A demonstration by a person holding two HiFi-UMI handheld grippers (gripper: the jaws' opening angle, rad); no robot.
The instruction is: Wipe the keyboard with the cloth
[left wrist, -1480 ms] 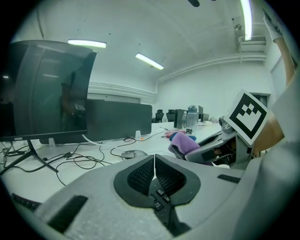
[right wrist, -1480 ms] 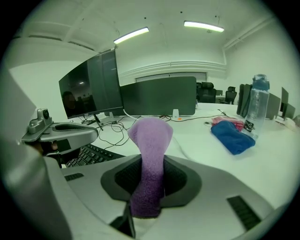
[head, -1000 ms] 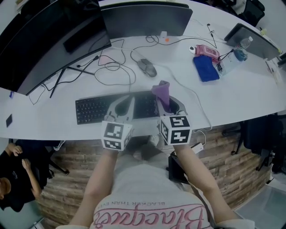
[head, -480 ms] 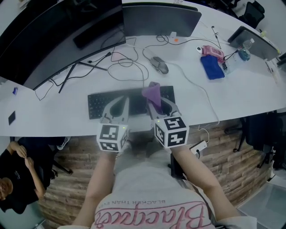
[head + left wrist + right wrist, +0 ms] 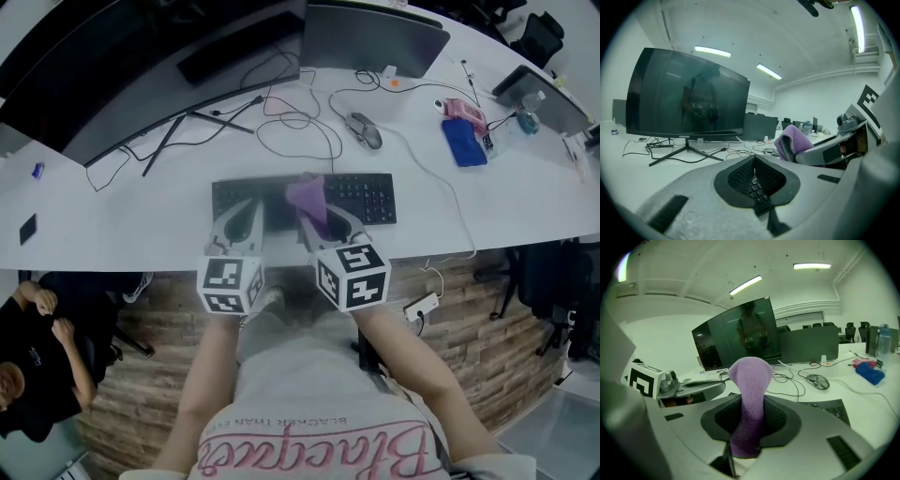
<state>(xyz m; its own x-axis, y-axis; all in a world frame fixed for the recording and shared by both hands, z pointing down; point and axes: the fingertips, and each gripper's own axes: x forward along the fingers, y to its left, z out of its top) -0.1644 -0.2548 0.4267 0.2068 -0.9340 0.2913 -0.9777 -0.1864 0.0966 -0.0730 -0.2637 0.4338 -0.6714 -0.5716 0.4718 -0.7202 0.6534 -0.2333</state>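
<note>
White worktop (image 5: 112, 220) carries a dark monitor (image 5: 141, 66) at left and the keyboard (image 5: 366, 197) in the middle. The left gripper (image 5: 242, 217), jaws closed and empty, sits over the keyboard's left end, probably to steady it. The right gripper (image 5: 323, 225) pinches the purple cloth (image 5: 307, 195) upright, so its lower end can drag across the keys. A second ago the cloth was over the keyboard's right part; now it is mid-board.

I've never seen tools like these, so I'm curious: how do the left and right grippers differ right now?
The right gripper pinches a purple cloth that sticks up from its jaws; the left gripper holds nothing. The left gripper's jaws meet tip to tip, while the right gripper's close on the cloth. Both point away from the person, over the keyboard.
</note>
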